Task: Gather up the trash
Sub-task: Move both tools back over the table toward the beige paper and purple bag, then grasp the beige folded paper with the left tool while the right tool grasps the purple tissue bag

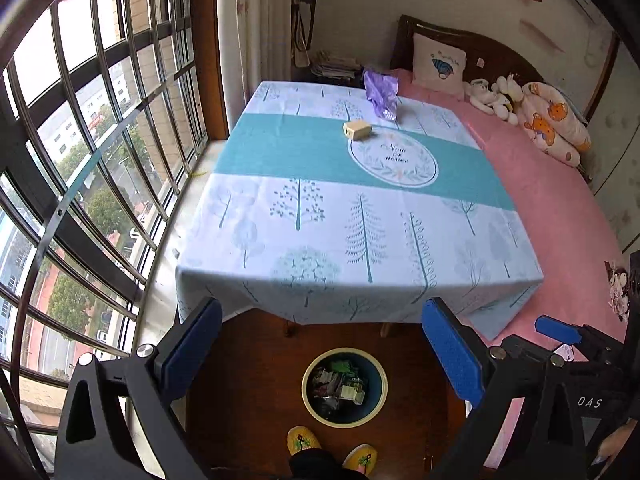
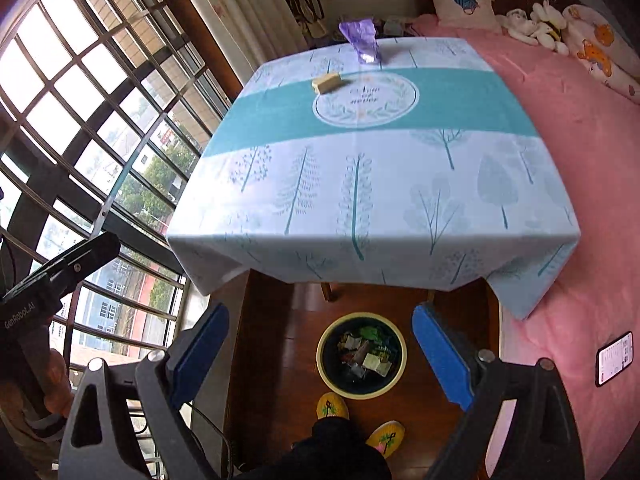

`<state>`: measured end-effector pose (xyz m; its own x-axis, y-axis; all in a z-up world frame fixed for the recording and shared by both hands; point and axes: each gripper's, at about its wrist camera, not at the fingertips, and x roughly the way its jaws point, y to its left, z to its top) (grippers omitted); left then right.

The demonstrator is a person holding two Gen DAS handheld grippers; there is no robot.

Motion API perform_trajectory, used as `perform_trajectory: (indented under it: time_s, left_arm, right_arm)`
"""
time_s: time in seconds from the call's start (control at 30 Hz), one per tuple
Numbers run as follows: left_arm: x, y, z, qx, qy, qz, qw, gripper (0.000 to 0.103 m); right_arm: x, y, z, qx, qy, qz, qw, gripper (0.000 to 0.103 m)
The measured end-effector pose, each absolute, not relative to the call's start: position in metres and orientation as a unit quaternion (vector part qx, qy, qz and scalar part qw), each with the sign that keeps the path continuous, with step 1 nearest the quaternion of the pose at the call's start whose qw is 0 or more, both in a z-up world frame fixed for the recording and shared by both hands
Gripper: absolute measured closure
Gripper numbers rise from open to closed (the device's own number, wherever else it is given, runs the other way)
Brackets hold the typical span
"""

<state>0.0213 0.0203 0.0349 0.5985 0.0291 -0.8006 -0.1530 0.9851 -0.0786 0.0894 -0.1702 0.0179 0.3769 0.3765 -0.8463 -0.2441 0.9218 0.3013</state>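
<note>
A round trash bin [image 1: 345, 387] with a cream rim stands on the wooden floor below the table's near edge, filled with crumpled wrappers; it also shows in the right wrist view [image 2: 361, 355]. A small tan box [image 1: 357, 130] and a crumpled purple plastic bag [image 1: 382, 94] lie on the far part of the tablecloth, and both show in the right wrist view, the box [image 2: 328, 81] and the bag [image 2: 362, 40]. My left gripper [image 1: 322, 354] is open and empty above the bin. My right gripper [image 2: 320, 354] is open and empty above the bin too.
The table [image 1: 280, 216] has a tree-print cloth. A pink bed [image 1: 560, 220] with pillows and plush toys lies to the right, a phone [image 2: 615, 358] on it. A barred window [image 1: 80, 160] is at the left. Yellow slippers [image 1: 304, 438] stand by the bin.
</note>
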Motion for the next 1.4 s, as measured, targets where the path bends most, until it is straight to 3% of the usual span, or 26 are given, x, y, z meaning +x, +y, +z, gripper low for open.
perform_trajectory:
  time_s: [0.23,0.4,0.77,1.13,1.4]
  left_arm:
    - [0.045,0.03,0.077,-0.066,0.411,0.045,0.908,0.004]
    - [0.068,0.034,0.091,-0.056,0.4,0.035,0.914,0.004]
    - [0.137,0.021,0.103,-0.037,0.396,0.025,0.917,0.004]
    - [0.29,-0.009,0.056,-0.092,0.449,0.067,0.886,0.003]
    - [0.425,-0.018,-0.018,-0.136,0.504,0.109,0.846,0.003]
  right_arm:
    - [0.119,-0.166,0.058,0.06,0.478,0.165,0.861,0.01]
    - [0.136,-0.164,0.075,0.058,0.452,0.147,0.878,0.019]
    - [0.197,-0.176,0.071,0.069,0.451,0.146,0.878,0.024]
    - [0.362,-0.213,0.019,0.073,0.484,0.197,0.85,0.036]
    - [0.488,-0.222,-0.019,0.047,0.506,0.226,0.831,0.036]
